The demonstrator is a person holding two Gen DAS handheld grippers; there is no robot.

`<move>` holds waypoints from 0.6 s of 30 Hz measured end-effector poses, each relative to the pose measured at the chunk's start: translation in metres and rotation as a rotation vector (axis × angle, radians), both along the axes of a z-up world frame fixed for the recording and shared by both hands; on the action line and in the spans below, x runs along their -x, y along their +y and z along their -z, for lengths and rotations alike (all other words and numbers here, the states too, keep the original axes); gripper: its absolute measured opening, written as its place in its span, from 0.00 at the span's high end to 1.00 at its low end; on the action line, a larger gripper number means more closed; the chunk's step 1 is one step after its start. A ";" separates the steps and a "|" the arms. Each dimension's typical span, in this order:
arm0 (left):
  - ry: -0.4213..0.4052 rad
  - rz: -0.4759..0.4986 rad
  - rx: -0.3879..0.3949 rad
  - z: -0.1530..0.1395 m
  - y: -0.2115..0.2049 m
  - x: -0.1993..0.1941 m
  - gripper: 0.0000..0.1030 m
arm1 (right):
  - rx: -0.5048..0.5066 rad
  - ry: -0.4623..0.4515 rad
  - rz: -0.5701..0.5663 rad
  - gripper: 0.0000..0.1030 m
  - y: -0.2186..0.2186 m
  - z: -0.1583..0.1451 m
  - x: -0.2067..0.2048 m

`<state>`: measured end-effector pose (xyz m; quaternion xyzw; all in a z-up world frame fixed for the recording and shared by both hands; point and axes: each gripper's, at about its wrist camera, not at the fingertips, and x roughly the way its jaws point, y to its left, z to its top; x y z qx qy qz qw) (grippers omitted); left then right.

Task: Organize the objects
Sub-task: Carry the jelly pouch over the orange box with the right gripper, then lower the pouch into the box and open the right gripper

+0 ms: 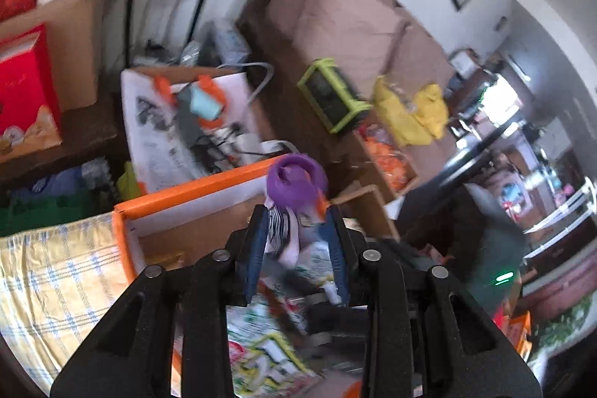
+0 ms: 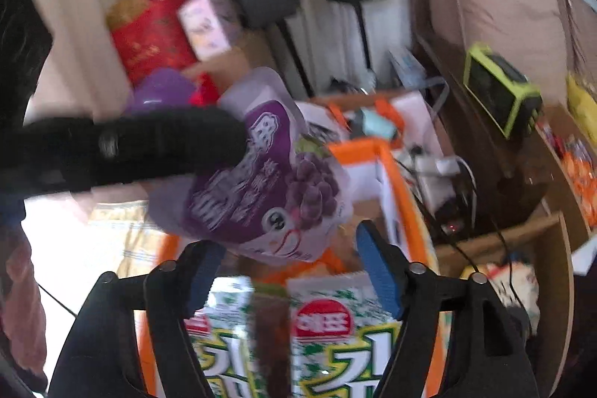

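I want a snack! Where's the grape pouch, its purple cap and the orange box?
grape pouch [image 2: 261,181]: right wrist view, printed front.
purple cap [image 1: 296,183]: left wrist view, top.
orange box [image 1: 194,189]: left wrist view, rim.

Glossy plastic grape pouch [image 2: 261,181], matt orange cardboard box [image 2: 399,174].

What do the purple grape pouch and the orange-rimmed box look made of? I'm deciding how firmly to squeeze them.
Grape pouch: seemingly soft glossy plastic film, judging by its sheen and printed, crumpled face; its purple cap looks like hard moulded plastic. Orange-rimmed box: likely cardboard, given its brown matte inside and straight folded walls.
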<state>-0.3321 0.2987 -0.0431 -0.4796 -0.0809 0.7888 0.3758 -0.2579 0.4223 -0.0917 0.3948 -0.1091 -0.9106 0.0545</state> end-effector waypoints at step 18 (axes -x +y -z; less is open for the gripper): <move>0.047 -0.074 0.114 -0.008 -0.073 -0.028 0.38 | -0.005 -0.014 -0.015 0.32 -0.016 -0.003 -0.024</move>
